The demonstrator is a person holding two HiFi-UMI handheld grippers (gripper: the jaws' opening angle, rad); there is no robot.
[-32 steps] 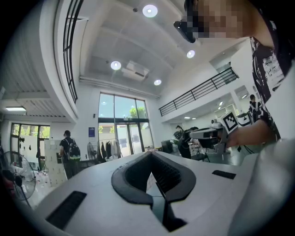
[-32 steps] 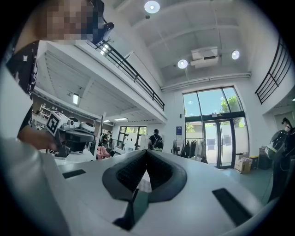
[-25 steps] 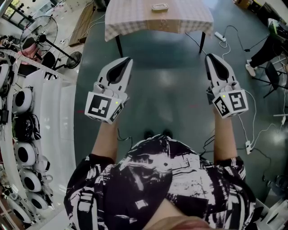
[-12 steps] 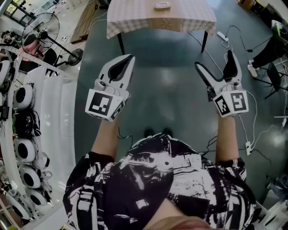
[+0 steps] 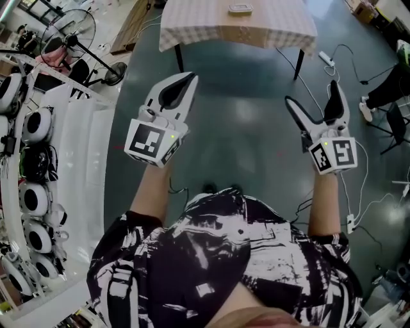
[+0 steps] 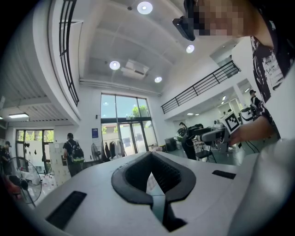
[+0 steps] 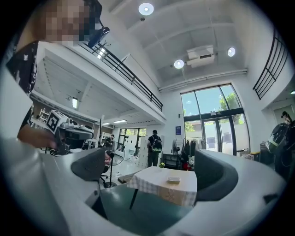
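Both grippers are held up in the air over a dark floor, touching nothing. In the head view my left gripper is shut, its two jaws pressed together with nothing between them; the left gripper view shows the same closed jaws. My right gripper stands open with a wide, empty gap. Through that gap in the right gripper view a table with a checked cloth stands ahead, with a small flat tray on it. The same table and tray show at the top of the head view.
A standing fan and a white rack of round devices line the left. Cables and a power strip lie on the floor at right. A person with a backpack stands far off near glass doors.
My right gripper has gone from shut to wide open. Both grippers sit slightly further forward and right in the head view. The left gripper stays shut.
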